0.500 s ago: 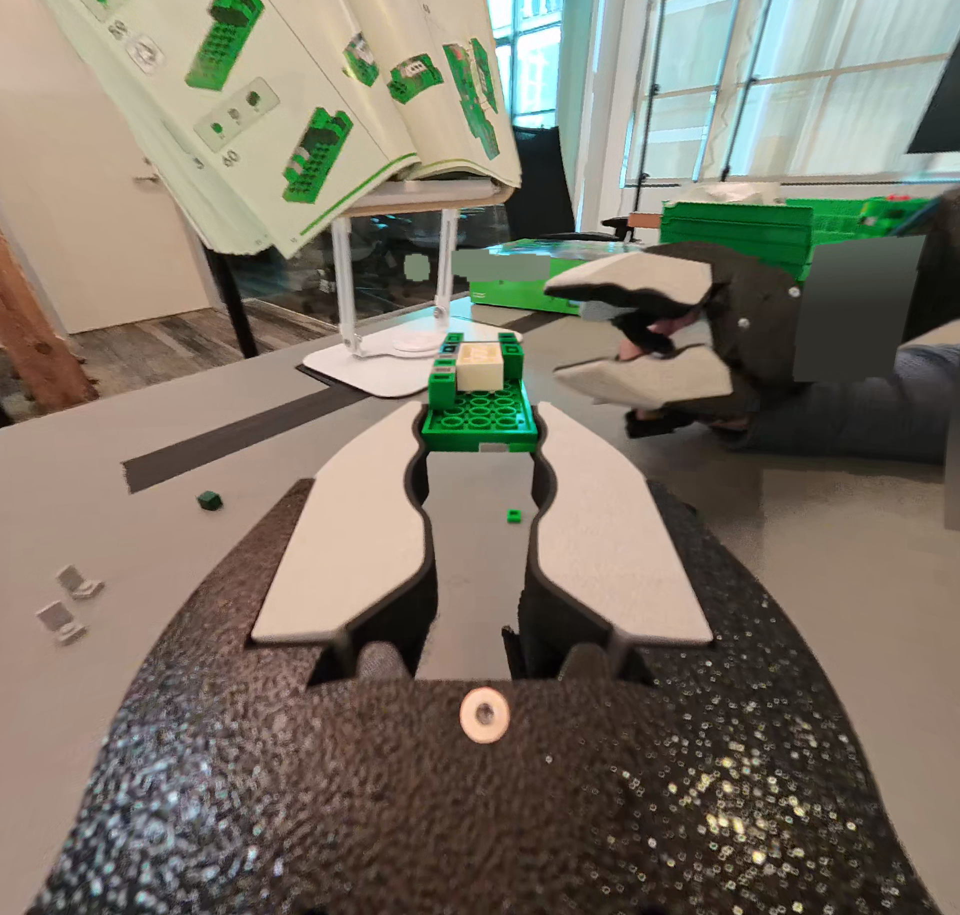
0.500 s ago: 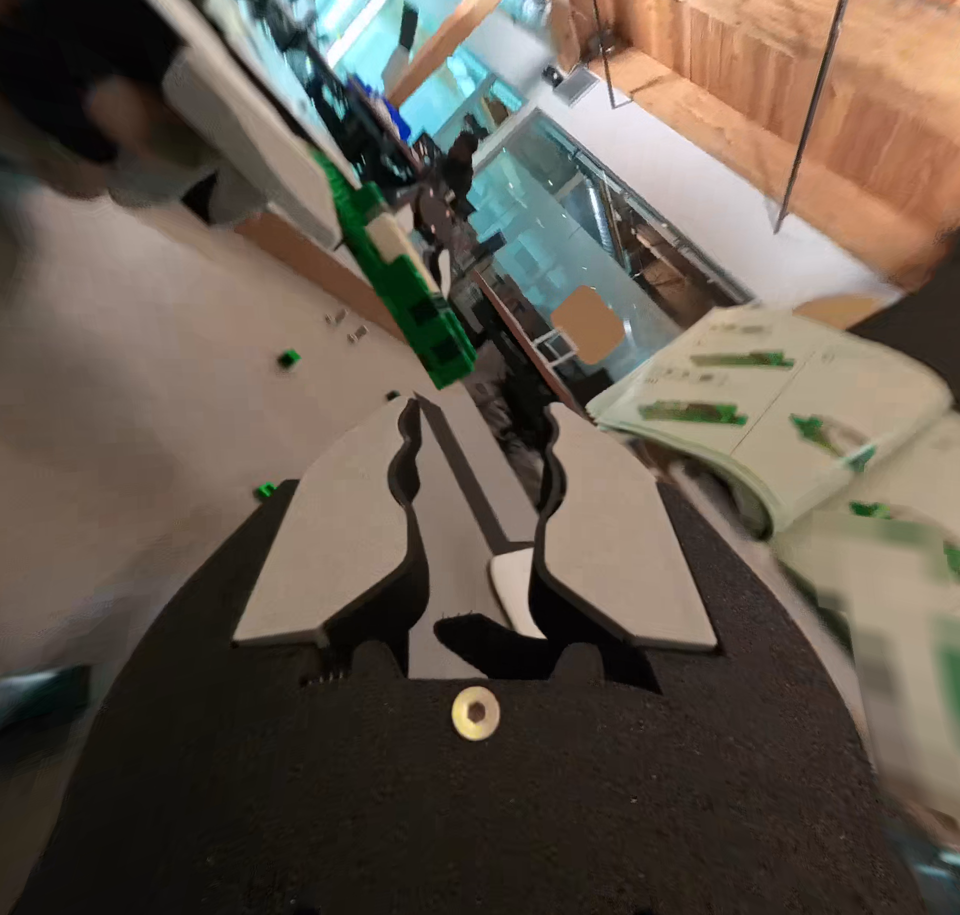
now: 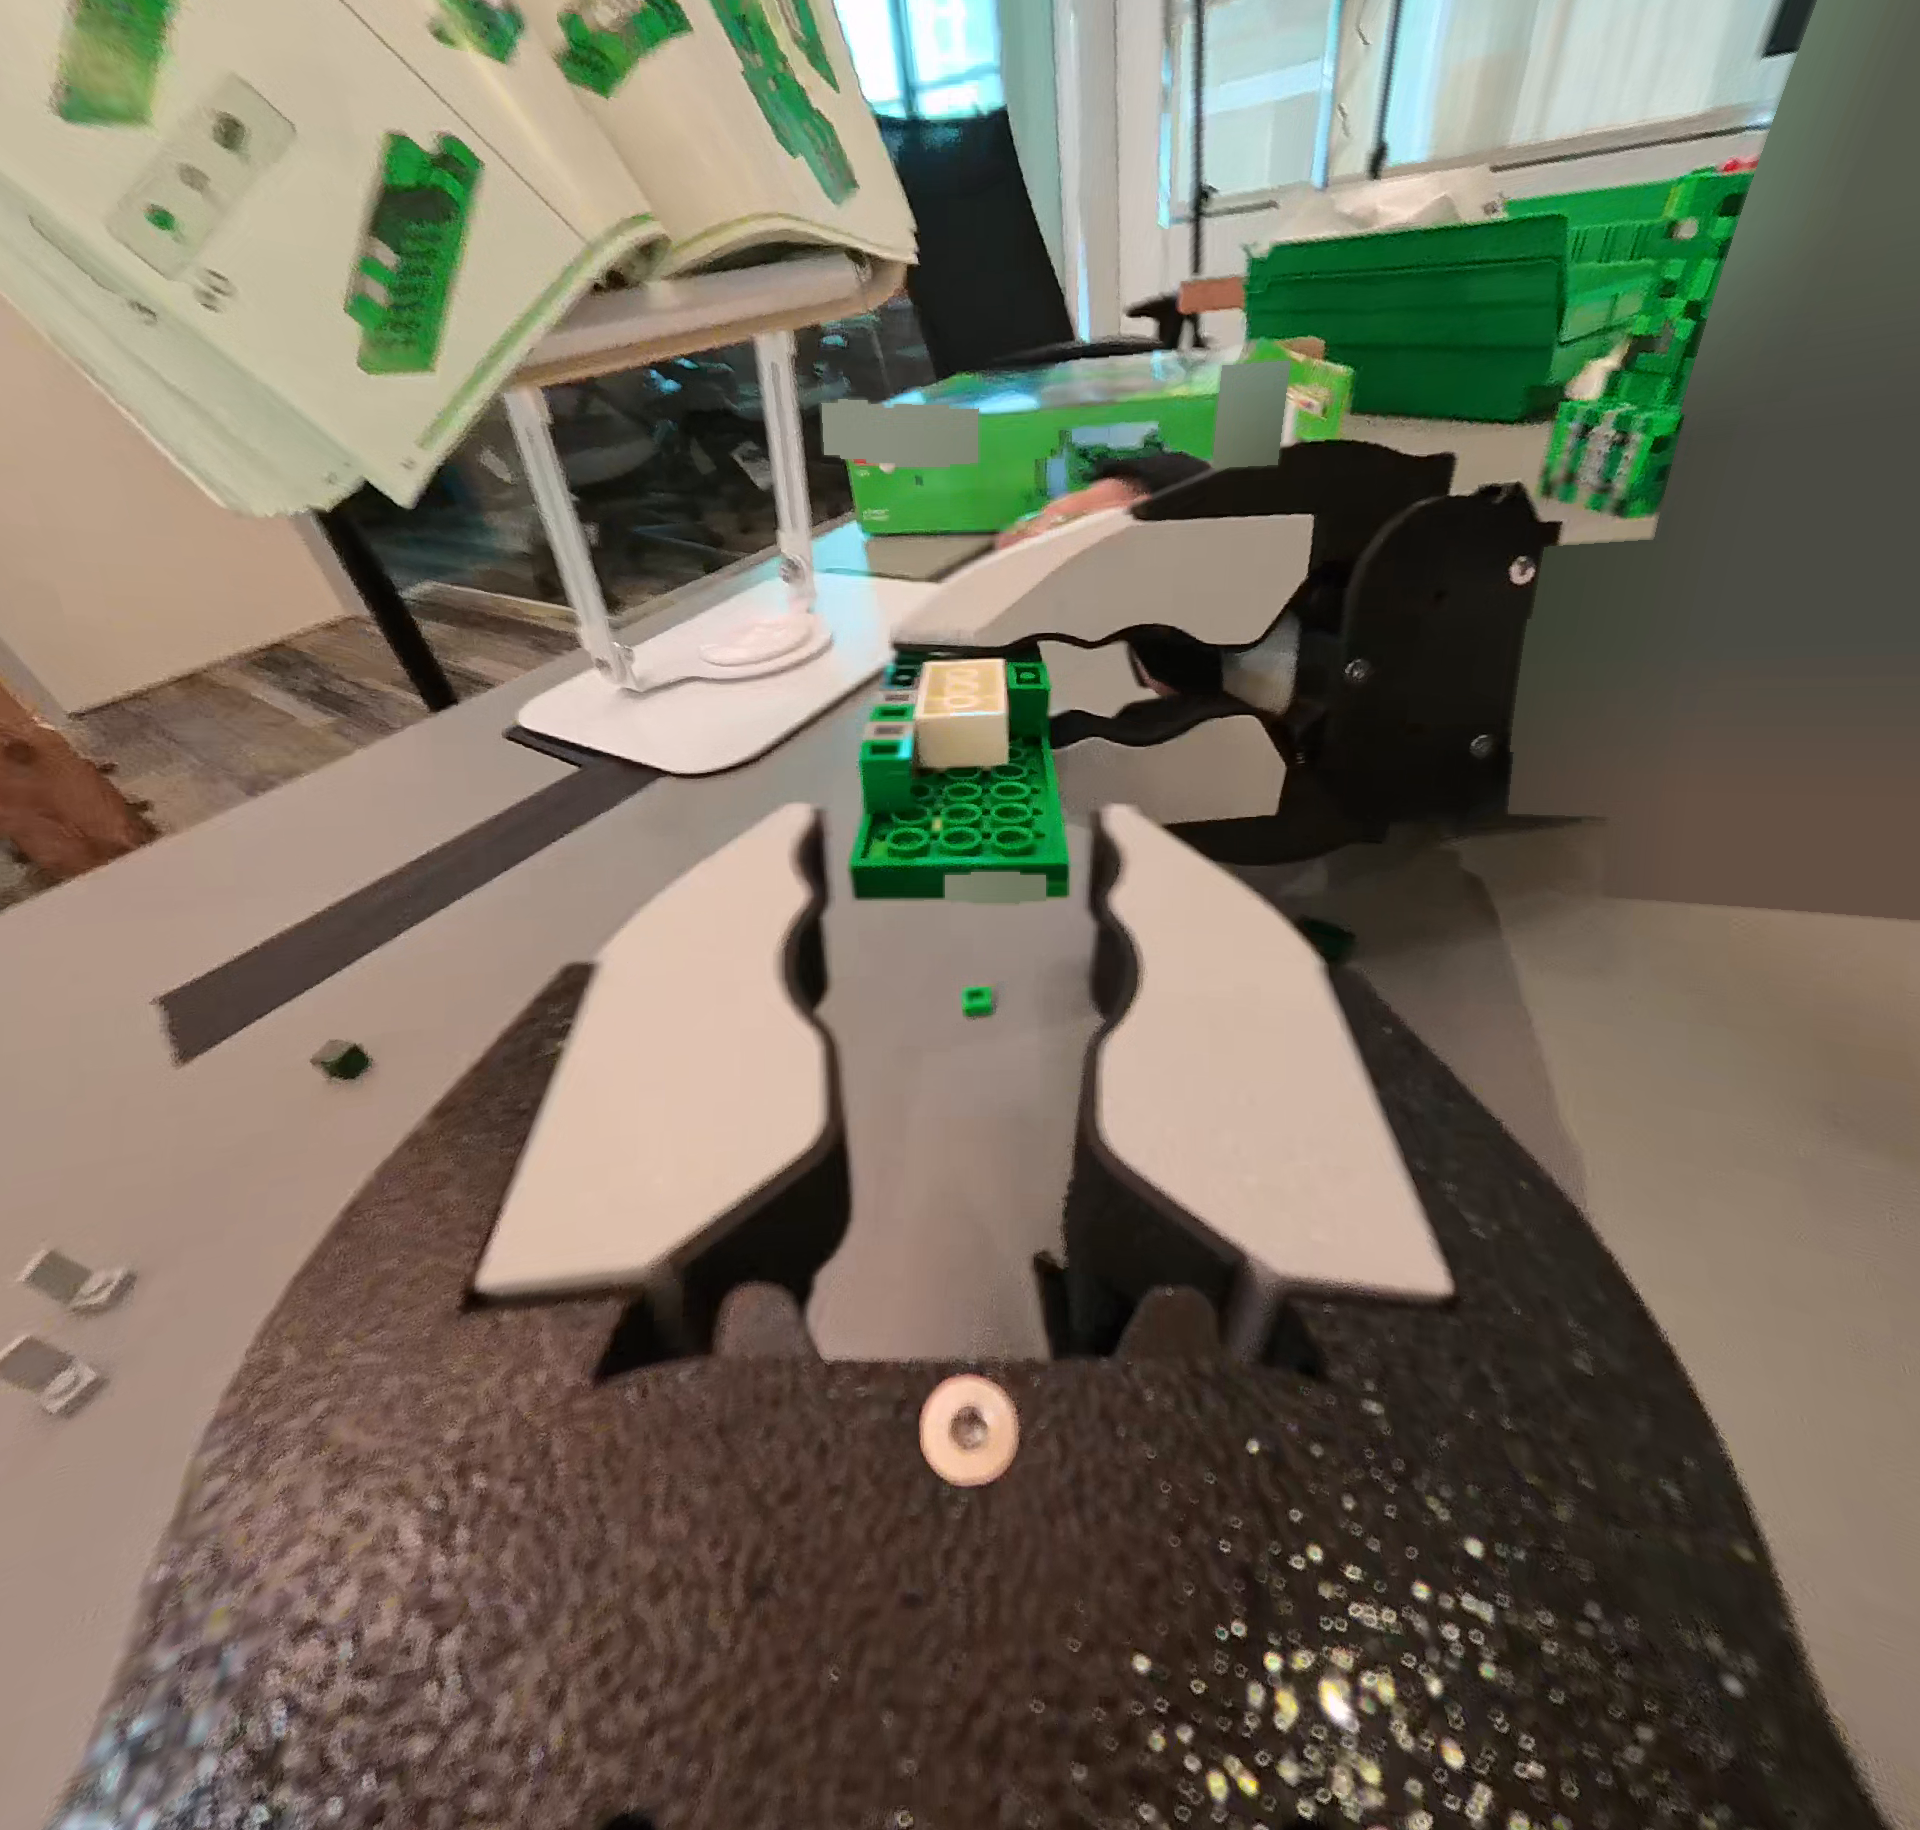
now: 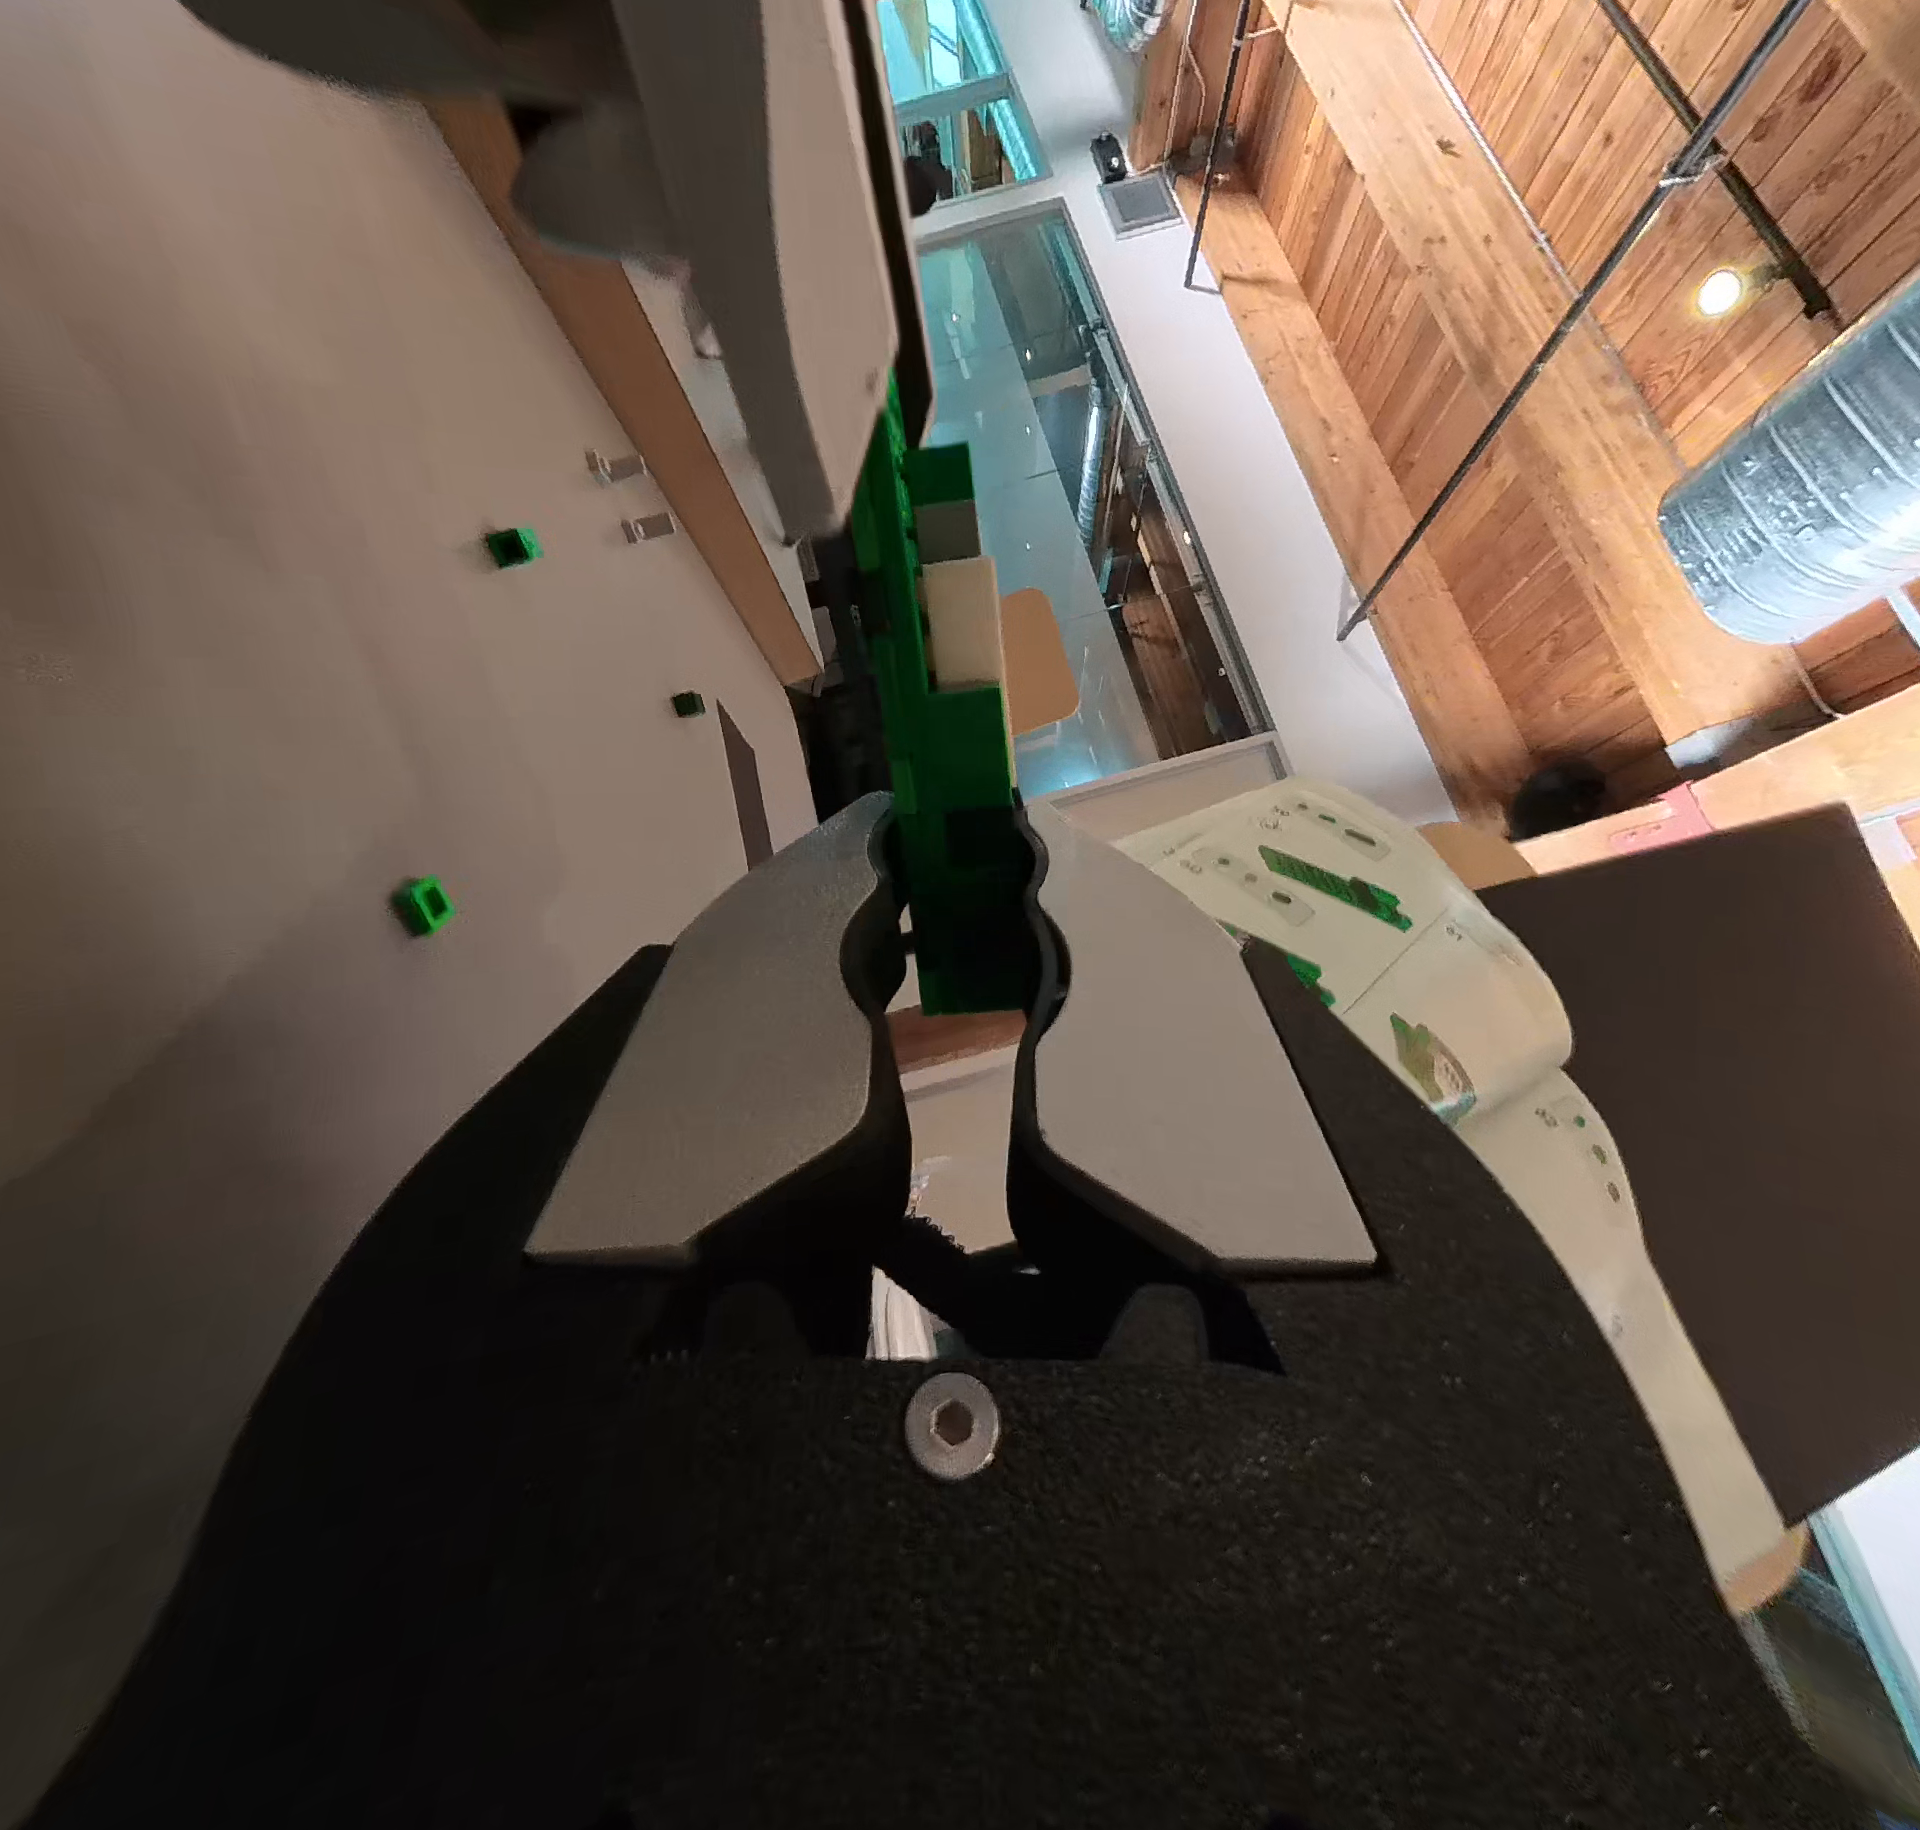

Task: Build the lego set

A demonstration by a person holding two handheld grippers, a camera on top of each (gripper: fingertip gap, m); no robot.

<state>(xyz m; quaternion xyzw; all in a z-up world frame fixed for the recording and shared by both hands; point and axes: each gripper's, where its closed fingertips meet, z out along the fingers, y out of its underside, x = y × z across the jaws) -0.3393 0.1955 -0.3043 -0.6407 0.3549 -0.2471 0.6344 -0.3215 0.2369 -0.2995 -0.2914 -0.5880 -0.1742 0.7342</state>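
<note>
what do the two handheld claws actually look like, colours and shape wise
Both look alike. The left claw has two broad, flat, light grey fingers with wavy, notched black inner edges, on a rough, speckled black body with a silver screw at its centre. The right claw has the same grey fingers, a matte black body and a hex screw. No cables show.

Bright window daylight, fisheye-warped edges, motion-blurred booklet [image 3: 312, 170], glinting speckles

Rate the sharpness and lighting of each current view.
Left wrist view: instruction booklet smeared by motion blur, green lego build fairly sharp, bright windows behind, wide-angle bending at the edges. Right wrist view: rolled sideways, table soft and blurred, wood ceiling crisp, one lamp glaring.
</note>
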